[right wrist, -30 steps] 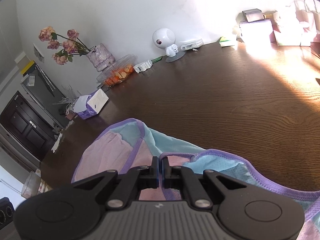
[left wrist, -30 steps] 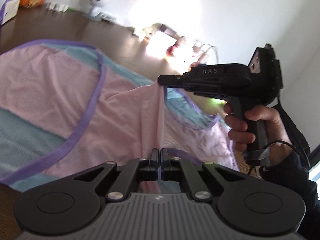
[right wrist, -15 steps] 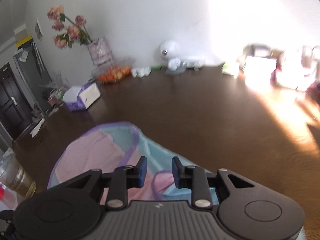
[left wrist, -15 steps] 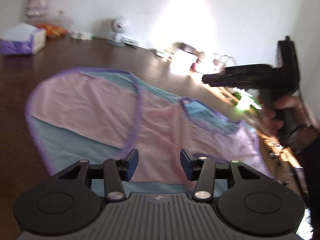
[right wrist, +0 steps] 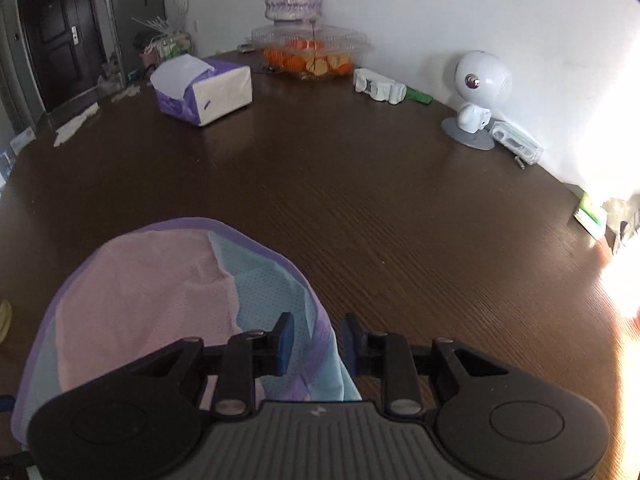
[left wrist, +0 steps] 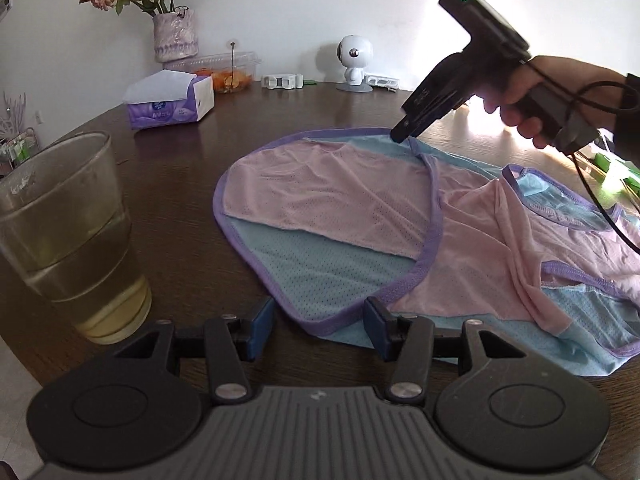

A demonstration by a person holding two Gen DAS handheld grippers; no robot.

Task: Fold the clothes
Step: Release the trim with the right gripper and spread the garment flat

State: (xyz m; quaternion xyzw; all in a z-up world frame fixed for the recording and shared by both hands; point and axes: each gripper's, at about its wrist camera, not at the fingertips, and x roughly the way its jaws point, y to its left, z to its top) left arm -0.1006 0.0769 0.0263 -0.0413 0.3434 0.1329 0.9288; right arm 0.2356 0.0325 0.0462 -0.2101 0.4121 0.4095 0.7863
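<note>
A pink and light-blue mesh garment with purple trim (left wrist: pixel 360 216) lies spread and partly folded on the dark wooden table (left wrist: pixel 192 168). My left gripper (left wrist: pixel 318 324) is open, its blue-padded fingers on either side of the garment's near purple-trimmed edge. My right gripper (right wrist: pixel 316 338) is open over the garment's far edge (right wrist: pixel 256 280), with the trim between its fingers. In the left wrist view the right gripper (left wrist: pixel 404 130) hangs over the garment's far edge, held by a hand.
A large glass of yellowish liquid (left wrist: pixel 68 232) stands close to the left of my left gripper. A tissue box (left wrist: pixel 168 100), a vase of roses (left wrist: pixel 174 32), a clear fruit container (right wrist: pixel 310 54) and a small white robot figure (right wrist: pixel 478 96) line the back of the table.
Both grippers have opened and let go of the garment, which now lies flat on the table. Both have swung left, towards the garment's left side.
</note>
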